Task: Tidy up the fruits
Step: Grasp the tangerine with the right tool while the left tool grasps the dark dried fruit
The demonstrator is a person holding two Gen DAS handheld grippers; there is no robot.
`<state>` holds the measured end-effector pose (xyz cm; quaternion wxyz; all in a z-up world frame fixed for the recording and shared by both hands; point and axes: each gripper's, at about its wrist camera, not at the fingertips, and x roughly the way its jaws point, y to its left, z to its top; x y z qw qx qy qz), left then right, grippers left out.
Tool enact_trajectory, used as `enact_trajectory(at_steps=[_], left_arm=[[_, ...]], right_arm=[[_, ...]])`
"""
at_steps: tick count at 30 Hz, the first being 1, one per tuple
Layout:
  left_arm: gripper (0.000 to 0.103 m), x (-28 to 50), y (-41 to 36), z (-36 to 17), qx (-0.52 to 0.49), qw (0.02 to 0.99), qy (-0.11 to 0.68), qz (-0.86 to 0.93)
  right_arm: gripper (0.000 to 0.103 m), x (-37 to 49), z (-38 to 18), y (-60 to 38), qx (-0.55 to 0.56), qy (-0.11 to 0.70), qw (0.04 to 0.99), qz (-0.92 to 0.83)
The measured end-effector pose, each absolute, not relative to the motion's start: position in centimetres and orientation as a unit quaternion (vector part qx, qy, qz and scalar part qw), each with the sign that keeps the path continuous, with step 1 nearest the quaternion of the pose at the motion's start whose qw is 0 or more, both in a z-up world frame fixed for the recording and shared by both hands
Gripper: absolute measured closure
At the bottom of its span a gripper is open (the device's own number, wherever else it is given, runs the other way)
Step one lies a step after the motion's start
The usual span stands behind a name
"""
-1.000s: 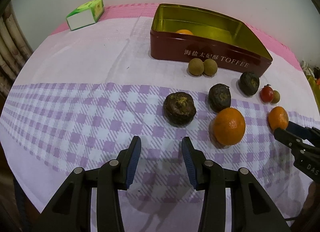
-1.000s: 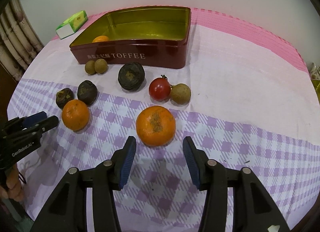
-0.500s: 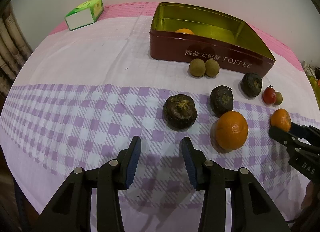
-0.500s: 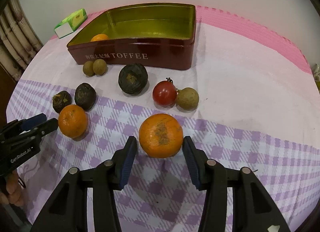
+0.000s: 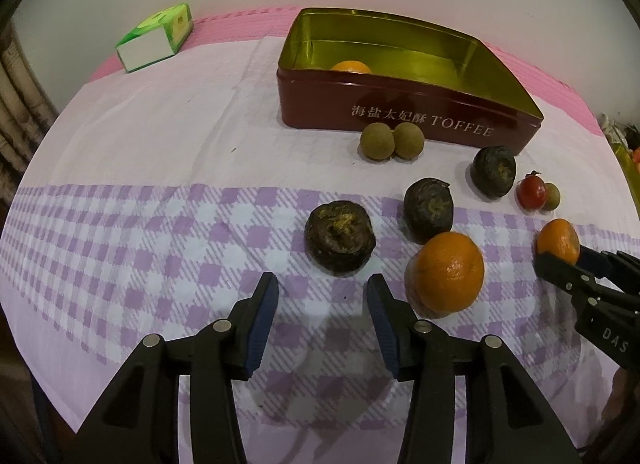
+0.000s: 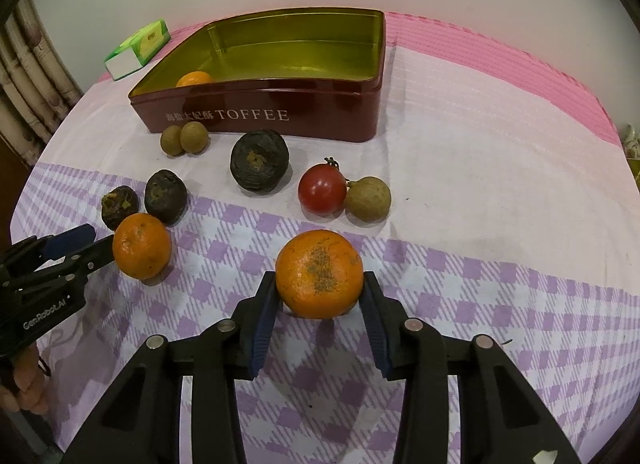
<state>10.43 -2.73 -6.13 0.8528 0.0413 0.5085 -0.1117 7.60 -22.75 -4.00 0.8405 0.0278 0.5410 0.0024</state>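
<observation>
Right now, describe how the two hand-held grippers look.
The left hand-held gripper and the right hand-held gripper are alike: black plastic frames with triangular cut-outs, silver round pins at the joints, and ribbed blue pads on the fingers. White "GenRobot.AI" lettering marks the left one's side.

Three oranges (image 6: 319, 279), three dark fruits (image 6: 259, 165), three brown longans (image 6: 194, 137), one tomato (image 6: 322, 189), one tin (image 6: 352, 120), one carton (image 6: 138, 48)

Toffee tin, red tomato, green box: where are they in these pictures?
Toffee tin (image 6: 256, 116): right wrist view, on its lettered front wall.
Red tomato (image 6: 322, 189): right wrist view, middle of its skin.
Green box (image 5: 154, 40): left wrist view, its top face.
</observation>
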Motion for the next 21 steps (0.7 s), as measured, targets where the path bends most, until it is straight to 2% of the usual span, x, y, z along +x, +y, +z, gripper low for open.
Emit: enact_trajectory(at_steps=[21], left_arm=[[0.053,14.2,-3.9,-6.6,0.05,0.855,0.504,-0.112]], right_arm=[[0.065,7.7,-3.9,-22.9,0.029,0.543,0.839,0.002]])
